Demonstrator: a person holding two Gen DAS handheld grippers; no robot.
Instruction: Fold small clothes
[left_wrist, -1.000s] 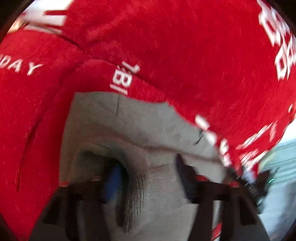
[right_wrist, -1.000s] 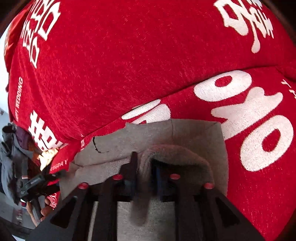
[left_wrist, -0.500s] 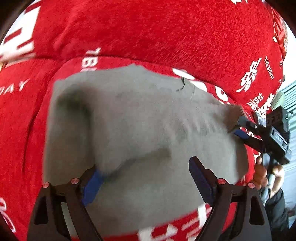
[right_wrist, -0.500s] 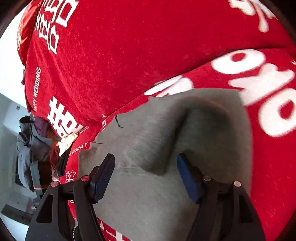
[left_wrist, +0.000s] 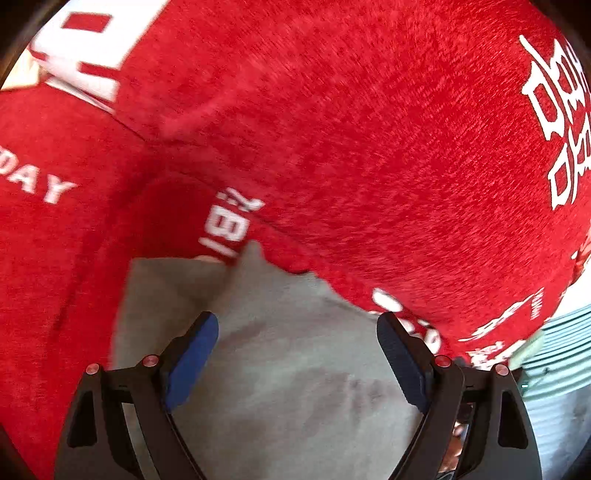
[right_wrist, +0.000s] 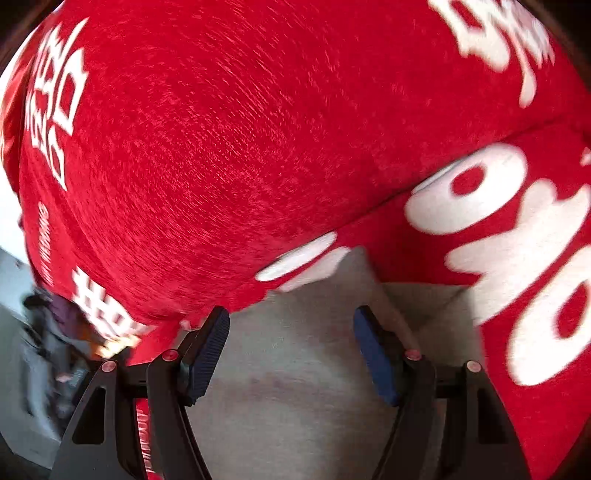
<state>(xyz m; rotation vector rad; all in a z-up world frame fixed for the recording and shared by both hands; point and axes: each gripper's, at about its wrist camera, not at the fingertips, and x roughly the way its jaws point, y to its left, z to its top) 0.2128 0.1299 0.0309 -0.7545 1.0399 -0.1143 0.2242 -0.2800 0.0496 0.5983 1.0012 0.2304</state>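
- the step in hand looks like the release after one fold: both claws stand spread over the grey garment (left_wrist: 295, 376), which lies flat on the red printed cover (left_wrist: 332, 129) of what seems a sofa seat, its far edge just short of the seam where the back cushion rises
- the left gripper (left_wrist: 297, 350) has its jaws wide apart, having just been opening; the blue pads (left_wrist: 192, 358) hang over the cloth with nothing pinched between them
- the right gripper (right_wrist: 291, 347) also has its jaws apart, just opened within this second; grey cloth shows between the pads but neither pad presses on it
- in the right wrist view a raised fold or ridge of the garment runs up just beside the right pad, so the cloth is not fully smooth there
- the frames are blurred, so the exact fold lines and the kind of garment cannot be told
- the next move probably calls for choosing a fresh edge or corner on each side, lowering the open jaws around a single layer, closing, then carrying that edge across
- a risk is catching the red cover along with the thin grey cloth
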